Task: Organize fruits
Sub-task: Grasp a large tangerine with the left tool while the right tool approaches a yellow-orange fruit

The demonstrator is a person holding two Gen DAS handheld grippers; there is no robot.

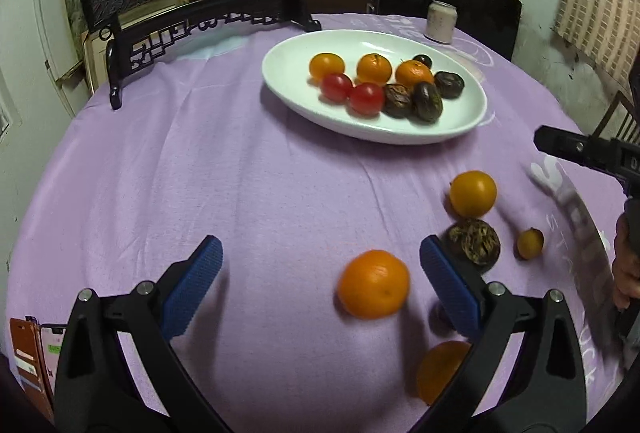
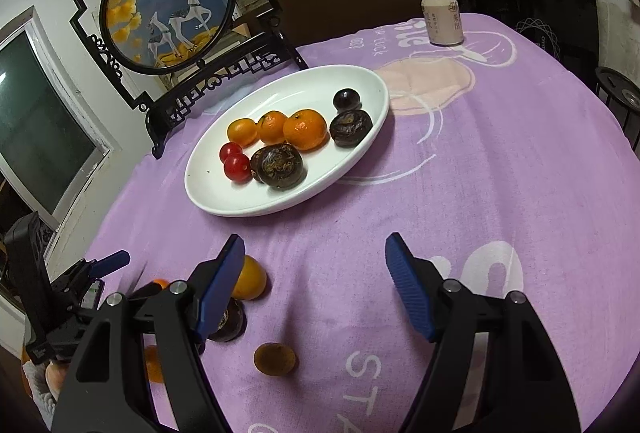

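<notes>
Left gripper (image 1: 320,287): jaws spread wide, empty, bracketing loose tangerine (image 1: 373,283) lying nearer right pad, presumably lining up for pickup. Right gripper (image 2: 314,287): jaws apart, empty, hovering with small brown fruit (image 2: 275,358) below. Plate (image 1: 296,49): lying ahead, collecting sorted fruit.

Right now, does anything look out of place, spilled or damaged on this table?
Nothing is spilled or damaged. Several fruits lie loose on the purple cloth rather than in the white dish: an orange between the open left gripper pads, another orange, a dark wrinkled fruit and a small brown one.
</notes>
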